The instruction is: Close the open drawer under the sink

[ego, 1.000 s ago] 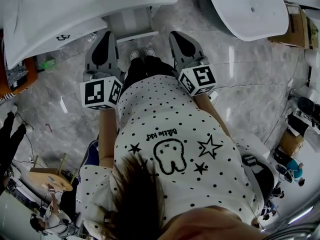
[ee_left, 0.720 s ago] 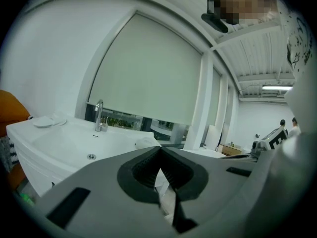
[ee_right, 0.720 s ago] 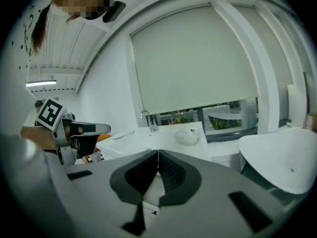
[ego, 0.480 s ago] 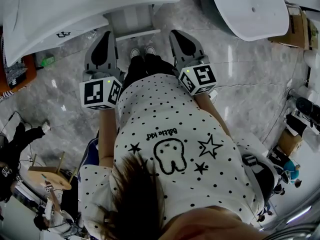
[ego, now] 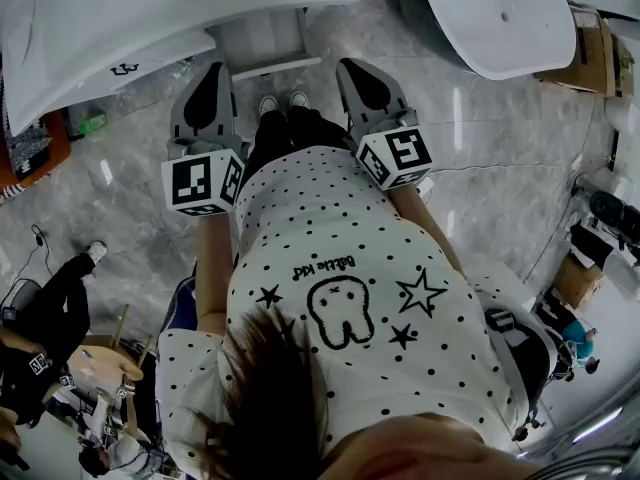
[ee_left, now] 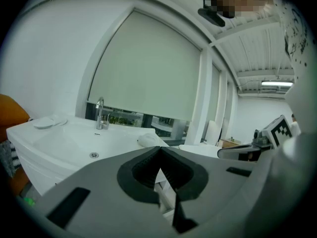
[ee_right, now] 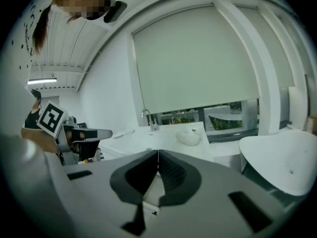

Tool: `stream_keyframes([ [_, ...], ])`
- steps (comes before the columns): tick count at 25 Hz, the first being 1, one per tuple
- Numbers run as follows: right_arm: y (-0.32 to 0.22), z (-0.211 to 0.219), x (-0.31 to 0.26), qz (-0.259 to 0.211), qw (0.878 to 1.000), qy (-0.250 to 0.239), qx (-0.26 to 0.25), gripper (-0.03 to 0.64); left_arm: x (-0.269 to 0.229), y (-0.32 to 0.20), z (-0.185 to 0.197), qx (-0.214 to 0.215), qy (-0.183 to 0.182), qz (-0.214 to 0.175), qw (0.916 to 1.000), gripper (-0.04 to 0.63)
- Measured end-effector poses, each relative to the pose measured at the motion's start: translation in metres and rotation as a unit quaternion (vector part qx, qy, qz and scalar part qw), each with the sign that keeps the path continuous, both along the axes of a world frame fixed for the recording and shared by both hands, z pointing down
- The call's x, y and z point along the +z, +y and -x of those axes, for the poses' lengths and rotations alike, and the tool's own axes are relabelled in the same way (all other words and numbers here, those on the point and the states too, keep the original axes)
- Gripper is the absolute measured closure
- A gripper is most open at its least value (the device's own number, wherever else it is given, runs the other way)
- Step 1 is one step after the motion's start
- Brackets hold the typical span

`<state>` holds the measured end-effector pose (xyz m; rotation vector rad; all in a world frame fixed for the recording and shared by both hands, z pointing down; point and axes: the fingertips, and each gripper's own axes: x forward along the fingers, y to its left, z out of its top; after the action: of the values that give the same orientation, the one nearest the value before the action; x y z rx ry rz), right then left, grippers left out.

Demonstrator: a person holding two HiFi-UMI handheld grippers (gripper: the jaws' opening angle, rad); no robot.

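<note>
The white drawer (ego: 262,40) sticks out from under the white sink (ego: 120,18), just ahead of the person's shoes. In the head view my left gripper (ego: 212,68) points at the drawer's left front corner and stops short of it. My right gripper (ego: 352,66) sits to the right of the drawer, level with the left one. Both grippers are shut with nothing between the jaws. In the left gripper view the closed tips (ee_left: 159,150) lie below the sink (ee_left: 74,143) and its faucet (ee_left: 100,113). The right gripper's closed tips (ee_right: 158,152) face the same sink (ee_right: 163,140).
A second white basin (ego: 500,18) stands at the upper right, with cardboard boxes (ego: 605,58) beyond it. An orange object (ego: 35,148) sits left of the sink. Another person (ego: 50,318) and a wooden stool (ego: 95,360) are at the lower left on the grey marble floor (ego: 520,168).
The left gripper has shifted only slightly; the right one has stayed put. Both stay shut. The other person at the lower left has moved further into view.
</note>
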<state>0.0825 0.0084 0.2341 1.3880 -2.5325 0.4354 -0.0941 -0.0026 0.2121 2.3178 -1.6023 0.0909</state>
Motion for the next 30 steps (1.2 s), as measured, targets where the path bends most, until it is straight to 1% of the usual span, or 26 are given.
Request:
stream_keyframes([
  [3,-0.002,-0.001,-0.001,0.001,1.0,0.004,-0.005,0.603,0.012,0.002,-0.002,0.0,-0.011,0.013,0.9998,0.589],
  [11,0.0,0.005,0.01,0.009,1.0,0.015,-0.01,0.603,0.06,0.01,0.004,-0.006,-0.016,0.068,0.9975,0.589],
  [18,0.009,0.001,0.024,0.024,0.999,0.024,-0.007,0.603,0.112,0.023,-0.007,0.012,-0.018,0.12,0.9926,0.588],
  [21,0.006,0.003,0.031,0.027,0.999,0.02,-0.007,0.603,0.14,0.027,-0.01,0.016,-0.026,0.143,0.9892,0.579],
  [23,0.001,0.004,0.035,0.03,0.999,0.016,-0.006,0.603,0.158,0.027,-0.014,0.02,-0.025,0.162,0.9863,0.512],
  [24,0.0,0.004,0.036,0.032,0.999,0.015,-0.006,0.603,0.167,0.027,-0.017,0.022,-0.023,0.171,0.9847,0.503],
  [27,-0.001,0.005,0.04,0.042,0.999,0.012,-0.011,0.603,0.197,0.031,-0.026,0.023,-0.03,0.197,0.9797,0.502],
  [30,0.001,0.005,0.053,0.054,0.998,0.012,-0.018,0.603,0.242,0.032,-0.033,0.028,-0.045,0.23,0.9716,0.503],
])
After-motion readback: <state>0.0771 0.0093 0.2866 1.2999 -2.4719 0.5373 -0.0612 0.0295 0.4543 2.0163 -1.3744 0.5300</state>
